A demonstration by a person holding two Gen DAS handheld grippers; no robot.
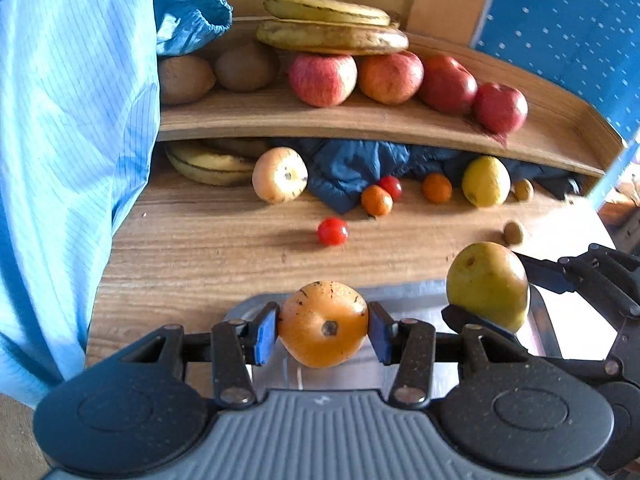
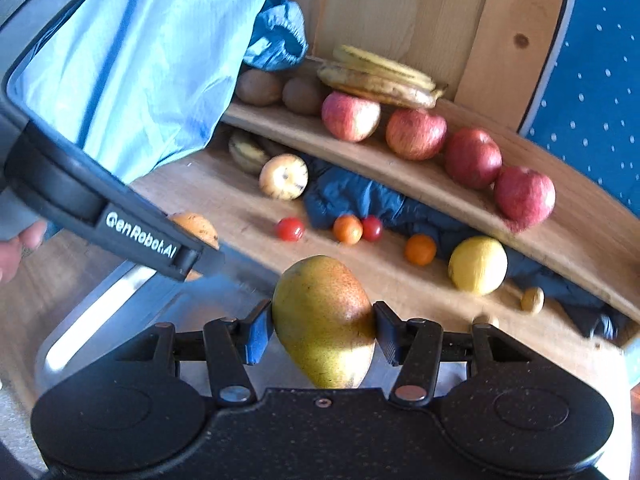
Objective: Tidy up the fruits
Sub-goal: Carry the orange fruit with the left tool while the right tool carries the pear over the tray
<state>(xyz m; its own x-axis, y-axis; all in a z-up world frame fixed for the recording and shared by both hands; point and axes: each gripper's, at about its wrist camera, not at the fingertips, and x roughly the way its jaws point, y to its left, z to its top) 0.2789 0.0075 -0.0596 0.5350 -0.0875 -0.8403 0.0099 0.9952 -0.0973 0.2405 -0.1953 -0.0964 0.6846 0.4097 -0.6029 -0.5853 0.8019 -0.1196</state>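
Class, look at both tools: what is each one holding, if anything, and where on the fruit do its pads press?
The left tool grips an orange fruit across its sides. The right tool grips a yellow-green pear across its middle.

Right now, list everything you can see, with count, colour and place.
bananas: several, yellow, upper shelf
kiwis: two, brown, upper shelf
apples: four, red, upper shelf
pale apple: one, lower board
cherry tomatoes: two, red, lower board
small oranges: two, lower board
lemon: one, yellow, lower board
blue cloth: under shelf
metal tray: below both grippers
orange fruit: in left gripper
mango: yellow-green, in right gripper
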